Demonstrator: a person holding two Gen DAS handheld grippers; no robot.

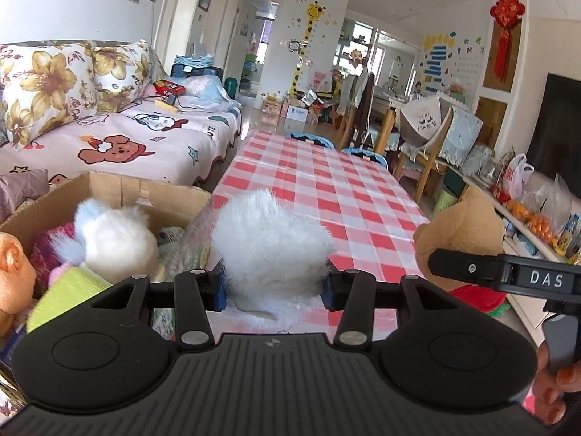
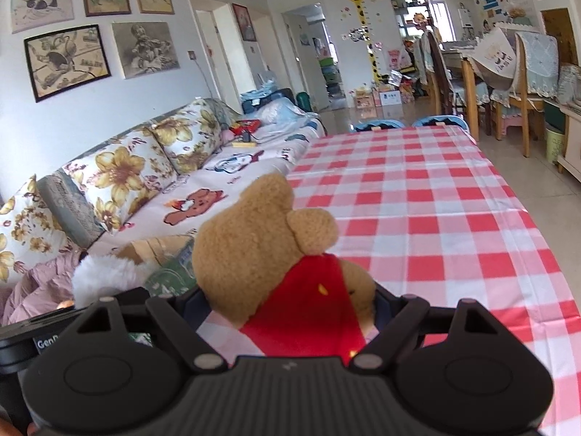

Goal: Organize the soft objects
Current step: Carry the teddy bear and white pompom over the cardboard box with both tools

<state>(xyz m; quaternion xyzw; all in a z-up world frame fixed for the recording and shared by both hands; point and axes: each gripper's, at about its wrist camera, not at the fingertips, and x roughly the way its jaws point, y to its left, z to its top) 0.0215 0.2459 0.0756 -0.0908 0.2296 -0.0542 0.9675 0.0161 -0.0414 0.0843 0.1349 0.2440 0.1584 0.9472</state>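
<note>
While the left gripper [image 1: 272, 285] clamps a white fluffy toy [image 1: 270, 243] at lower centre and the right gripper [image 2: 287, 312] grips a brown bear [image 2: 261, 250], both hang above the worktop [image 2: 417, 200]; next, carry them to the cardboard box [image 1: 120, 189] at left.

My black left tongs [image 1: 272, 287] carry a white fluffy toy [image 1: 268, 243]; my right tongs [image 2: 290, 309] a tan bear [image 2: 254, 250] in red, over the red-and-white checked surface [image 2: 417, 200].
</note>
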